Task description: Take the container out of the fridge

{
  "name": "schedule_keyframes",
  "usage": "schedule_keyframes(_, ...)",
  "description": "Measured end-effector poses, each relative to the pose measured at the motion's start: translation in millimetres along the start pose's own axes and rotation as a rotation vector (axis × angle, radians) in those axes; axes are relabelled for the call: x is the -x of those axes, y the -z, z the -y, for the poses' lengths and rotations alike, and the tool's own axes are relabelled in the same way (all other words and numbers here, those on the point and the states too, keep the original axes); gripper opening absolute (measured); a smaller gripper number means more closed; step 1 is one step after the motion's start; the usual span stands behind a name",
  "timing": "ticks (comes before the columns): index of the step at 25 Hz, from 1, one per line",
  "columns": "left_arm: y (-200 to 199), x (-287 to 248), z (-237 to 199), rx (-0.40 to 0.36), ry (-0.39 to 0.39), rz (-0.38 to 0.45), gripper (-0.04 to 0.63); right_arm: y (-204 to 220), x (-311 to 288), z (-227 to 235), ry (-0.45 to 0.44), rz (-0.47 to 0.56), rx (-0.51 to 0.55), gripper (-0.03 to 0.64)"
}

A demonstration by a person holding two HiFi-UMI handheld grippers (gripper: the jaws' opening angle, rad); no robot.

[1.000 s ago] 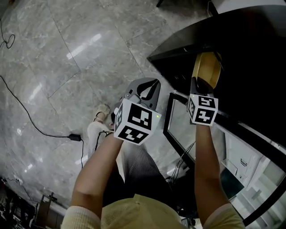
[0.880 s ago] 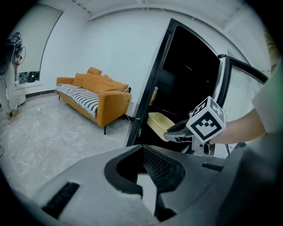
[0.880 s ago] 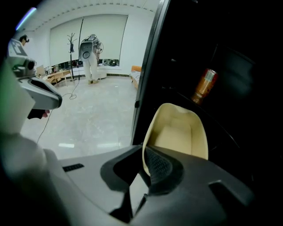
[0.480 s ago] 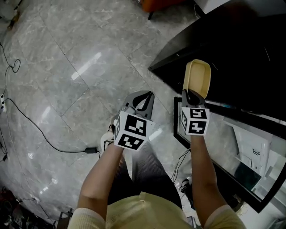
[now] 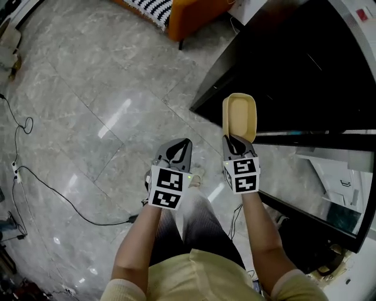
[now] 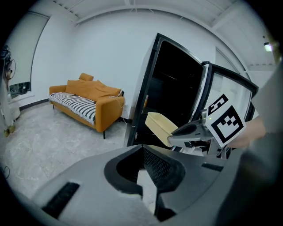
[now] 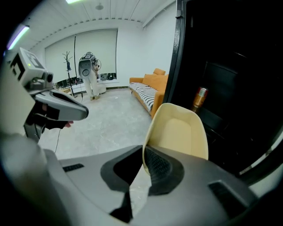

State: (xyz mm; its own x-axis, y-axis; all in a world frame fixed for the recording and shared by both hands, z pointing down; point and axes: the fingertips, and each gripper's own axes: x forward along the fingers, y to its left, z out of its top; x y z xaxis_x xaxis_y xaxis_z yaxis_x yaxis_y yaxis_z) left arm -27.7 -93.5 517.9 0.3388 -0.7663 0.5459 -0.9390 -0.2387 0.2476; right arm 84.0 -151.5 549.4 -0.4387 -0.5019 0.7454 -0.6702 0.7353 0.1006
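Note:
An empty cream-yellow container (image 5: 239, 114) hangs in front of the open black fridge (image 5: 294, 64). My right gripper (image 5: 236, 141) is shut on its near rim, and the thin wall stands between the pads in the right gripper view (image 7: 181, 132). The left gripper view catches the container (image 6: 159, 124) from the side, still in the right gripper (image 6: 190, 130). My left gripper (image 5: 181, 147) hovers over the floor just left of the right one, jaws together and empty. It also shows at the left of the right gripper view (image 7: 57, 106).
The fridge door (image 5: 311, 182) stands open at the right, with white shelves behind its glass. A can (image 7: 200, 98) stands inside the dark fridge. An orange sofa (image 5: 191, 12) is at the back. Cables (image 5: 41, 179) trail across the marble floor at the left.
Both grippers have risen and drawn back from the fridge. The container has come out of the dark opening with the right gripper and now hangs in front of it.

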Motion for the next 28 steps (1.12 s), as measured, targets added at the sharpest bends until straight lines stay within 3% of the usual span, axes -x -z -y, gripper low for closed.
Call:
schedule_keyframes(7,-11,24,4,0.014,-0.007,0.012,0.023,-6,35,-23,-0.026,0.009,-0.028,0.040)
schedule_keyframes(15,-19,49,12,-0.079,0.011,-0.012,0.023,-5,72,-46,-0.064,0.024,-0.080,0.040)
schedule_keyframes(28,-48,83,26,-0.115,0.046,0.029,0.023,-27,133,-46,-0.095,0.096,-0.143,0.040)
